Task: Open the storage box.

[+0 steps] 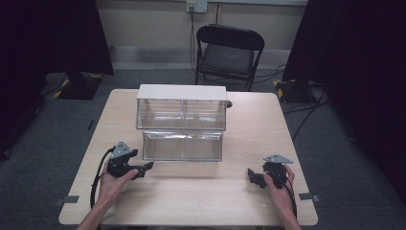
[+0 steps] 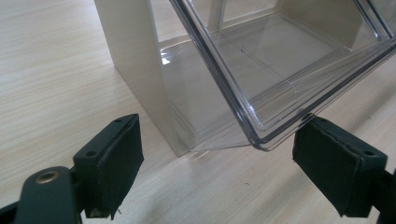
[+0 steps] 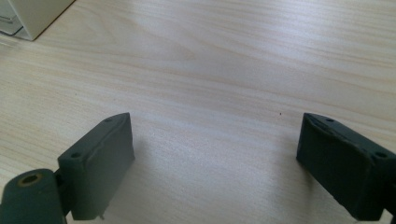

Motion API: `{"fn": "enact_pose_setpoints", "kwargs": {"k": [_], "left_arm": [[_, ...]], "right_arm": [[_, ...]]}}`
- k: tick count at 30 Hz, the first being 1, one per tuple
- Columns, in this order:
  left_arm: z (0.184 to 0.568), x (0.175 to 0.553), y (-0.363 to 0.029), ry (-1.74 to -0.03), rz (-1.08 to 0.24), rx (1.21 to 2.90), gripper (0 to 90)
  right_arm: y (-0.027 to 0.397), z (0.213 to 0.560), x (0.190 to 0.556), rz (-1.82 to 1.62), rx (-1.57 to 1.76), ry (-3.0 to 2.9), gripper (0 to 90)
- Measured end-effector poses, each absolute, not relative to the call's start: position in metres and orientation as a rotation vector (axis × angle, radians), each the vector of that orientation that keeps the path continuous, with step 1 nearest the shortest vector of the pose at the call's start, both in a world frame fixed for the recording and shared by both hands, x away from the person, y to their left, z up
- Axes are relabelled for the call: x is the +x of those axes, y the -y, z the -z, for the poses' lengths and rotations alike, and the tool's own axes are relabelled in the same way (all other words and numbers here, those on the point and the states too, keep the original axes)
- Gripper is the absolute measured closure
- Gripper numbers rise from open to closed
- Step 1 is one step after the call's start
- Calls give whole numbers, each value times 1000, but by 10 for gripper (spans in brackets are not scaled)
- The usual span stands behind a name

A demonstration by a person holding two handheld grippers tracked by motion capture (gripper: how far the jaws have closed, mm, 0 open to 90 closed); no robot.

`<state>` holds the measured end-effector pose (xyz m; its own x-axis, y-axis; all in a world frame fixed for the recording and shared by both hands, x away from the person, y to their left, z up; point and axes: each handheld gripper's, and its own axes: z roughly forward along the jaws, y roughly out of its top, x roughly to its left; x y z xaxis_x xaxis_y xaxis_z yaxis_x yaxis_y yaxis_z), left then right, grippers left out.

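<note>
A white drawer cabinet (image 1: 182, 92) stands at the middle back of the table. Two clear upper drawers (image 1: 181, 115) sit flush in it, and the clear lower drawer (image 1: 183, 146) is pulled out toward me. Both look empty. My left gripper (image 1: 146, 168) is open just in front of that drawer's left front corner. In the left gripper view the clear drawer (image 2: 289, 60) corner hangs above and between the spread jaws of the left gripper (image 2: 229, 163), beside the cabinet's white side wall (image 2: 135, 56). My right gripper (image 1: 252, 176) is open over bare wood, right gripper (image 3: 215, 158) holding nothing.
The light wooden table (image 1: 191, 201) has bare room in front and on both sides of the cabinet. A corner of the cabinet (image 3: 32, 14) shows at the top left of the right gripper view. A black folding chair (image 1: 229, 52) stands behind the table.
</note>
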<state>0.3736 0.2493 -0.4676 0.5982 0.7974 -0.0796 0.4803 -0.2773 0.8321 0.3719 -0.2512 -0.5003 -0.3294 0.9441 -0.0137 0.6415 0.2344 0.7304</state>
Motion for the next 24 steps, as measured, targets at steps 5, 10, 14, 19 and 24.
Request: {"fn": "enact_pose_setpoints", "kwargs": {"k": [5,10,14,19,24], "left_arm": [[468,375,-243,-1011,-443,1942,158],[469,378,-236,-993,-435,1948,155],[470,380,-234,-986,-427,1951,153],[469,380,-232,-975,-417,1946,154],[468,378,-230,-966,-434,1940,149]], "right_arm": [[251,500,372,-880,1450,-2056,103],[251,500,372,-881,1451,-2056,103],[251,500,372,-881,1451,-2056,103],[251,500,372,-881,1451,-2056,103],[251,500,372,-881,1451,-2056,103]]}}
